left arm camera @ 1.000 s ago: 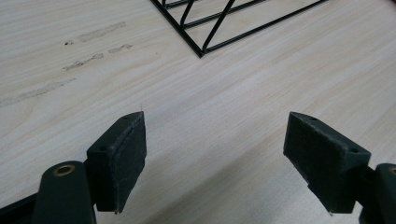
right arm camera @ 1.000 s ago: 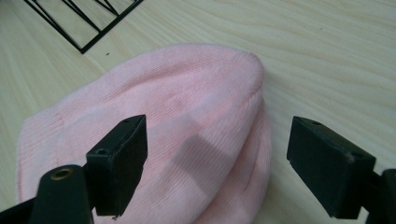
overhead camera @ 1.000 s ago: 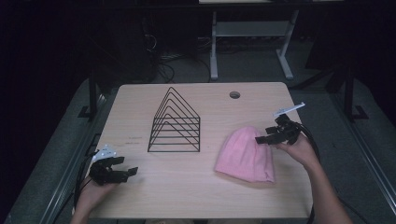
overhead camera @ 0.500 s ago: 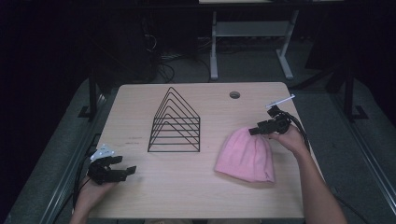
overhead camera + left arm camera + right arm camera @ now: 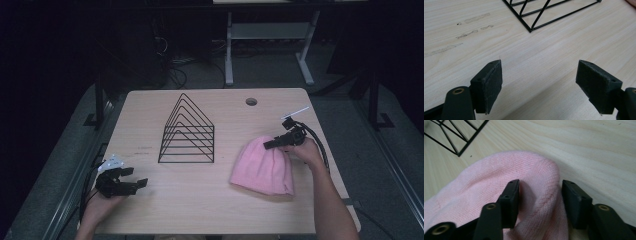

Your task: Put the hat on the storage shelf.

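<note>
the pink knit hat (image 5: 262, 167) lies flat on the right half of the wooden table (image 5: 200, 210), its rounded crown pointing away from me toward the far right corner. my right gripper (image 5: 540, 195) sits at that crown with its jaws parted and a raised fold of the knit between them; the left jaw presses into the fabric, but i can't quite tell whether the right jaw touches it. just left of the hat stands the black wire rack (image 5: 187, 131), a row of nested triangles, upright near the middle of the table. well apart, at the near left corner, my left gripper (image 5: 539, 82) hovers low over bare wood, jaws spread wide and holding nothing.
</note>
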A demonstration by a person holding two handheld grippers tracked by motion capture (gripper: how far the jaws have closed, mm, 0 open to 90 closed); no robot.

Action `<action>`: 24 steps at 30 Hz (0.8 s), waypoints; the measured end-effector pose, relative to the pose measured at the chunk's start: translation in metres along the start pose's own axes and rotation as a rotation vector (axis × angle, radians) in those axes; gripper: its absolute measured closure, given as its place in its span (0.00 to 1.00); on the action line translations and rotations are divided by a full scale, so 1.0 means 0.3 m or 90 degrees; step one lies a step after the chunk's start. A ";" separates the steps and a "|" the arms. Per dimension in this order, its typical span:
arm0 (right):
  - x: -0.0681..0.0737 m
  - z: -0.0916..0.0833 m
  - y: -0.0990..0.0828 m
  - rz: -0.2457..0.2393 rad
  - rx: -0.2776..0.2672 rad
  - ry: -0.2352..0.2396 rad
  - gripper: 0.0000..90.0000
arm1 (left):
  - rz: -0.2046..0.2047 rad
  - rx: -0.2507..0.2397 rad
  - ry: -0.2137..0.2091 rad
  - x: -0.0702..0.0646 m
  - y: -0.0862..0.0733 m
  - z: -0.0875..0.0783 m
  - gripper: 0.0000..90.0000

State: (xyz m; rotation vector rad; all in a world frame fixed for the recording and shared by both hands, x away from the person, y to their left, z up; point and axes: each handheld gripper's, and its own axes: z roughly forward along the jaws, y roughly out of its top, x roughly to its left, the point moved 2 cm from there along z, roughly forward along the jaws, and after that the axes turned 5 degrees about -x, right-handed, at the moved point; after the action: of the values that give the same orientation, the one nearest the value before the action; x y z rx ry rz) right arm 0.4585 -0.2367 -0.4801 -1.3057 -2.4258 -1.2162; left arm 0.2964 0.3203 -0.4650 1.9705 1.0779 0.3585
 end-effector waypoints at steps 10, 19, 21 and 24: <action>0.023 0.000 0.003 -0.034 0.004 0.020 0.81 | 0.005 0.008 -0.005 0.006 0.000 0.004 0.23; 0.085 -0.047 0.024 -0.061 -0.021 0.032 0.84 | -0.004 0.001 -0.009 -0.001 0.002 0.007 0.23; 0.104 -0.064 0.028 -0.064 -0.034 0.034 0.84 | 0.003 0.002 -0.009 0.003 0.002 0.006 0.23; 0.134 -0.088 0.028 -0.073 -0.043 0.032 0.84 | 0.006 0.009 -0.010 0.008 0.001 0.002 0.23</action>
State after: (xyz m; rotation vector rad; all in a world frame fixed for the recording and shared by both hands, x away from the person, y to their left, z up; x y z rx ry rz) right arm 0.4337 -0.2268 -0.4393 -1.1515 -2.4739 -1.3540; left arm 0.2983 0.3217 -0.4654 1.9886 1.0646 0.3396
